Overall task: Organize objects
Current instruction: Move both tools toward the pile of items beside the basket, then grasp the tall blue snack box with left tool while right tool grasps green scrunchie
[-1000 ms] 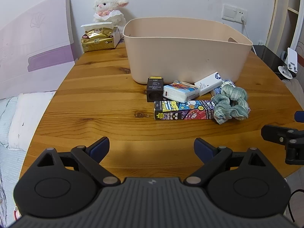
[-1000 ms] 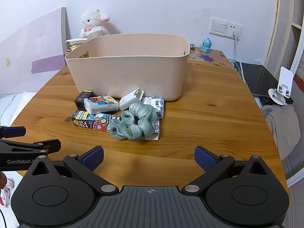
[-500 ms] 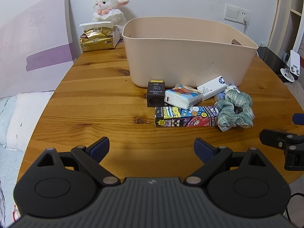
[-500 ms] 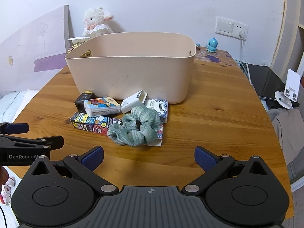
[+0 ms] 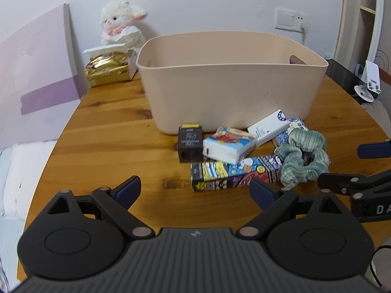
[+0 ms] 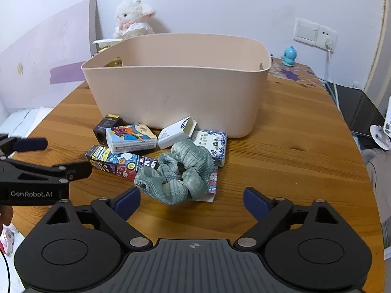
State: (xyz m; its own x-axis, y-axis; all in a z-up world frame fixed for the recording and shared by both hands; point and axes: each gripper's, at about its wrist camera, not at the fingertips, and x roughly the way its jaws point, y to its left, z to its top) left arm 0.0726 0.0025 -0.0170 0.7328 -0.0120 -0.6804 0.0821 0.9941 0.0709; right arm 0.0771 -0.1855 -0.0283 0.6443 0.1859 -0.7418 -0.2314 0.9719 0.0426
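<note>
Left wrist view shows your left hand-held gripper (image 5: 195, 188) wide, holding nothing; likewise your right hand-held gripper (image 6: 191, 199), facing the green fabric scrunchie (image 6: 177, 171) lying beside the beige plastic tub (image 6: 176, 83) on the wooden bench (image 6: 281, 161).

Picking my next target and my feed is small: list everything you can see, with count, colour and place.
bin: 1, beige, table centre, contents hidden
scrunchie: 1, green, nearest the right gripper, lying on the cartoon box
cartoon box: 1, multicoloured, long, front of pile
tissue pack: 1, colourful, behind it
black box: 1, left end
white box: 1, against the bin
blue-white pack: 1, right end
plush lamb: 1, white, by wall
gold pack: 1, under the lamb
blue figurine: 1, far right corner
table: 1, wood
left gripper: open
right gripper: open
</note>
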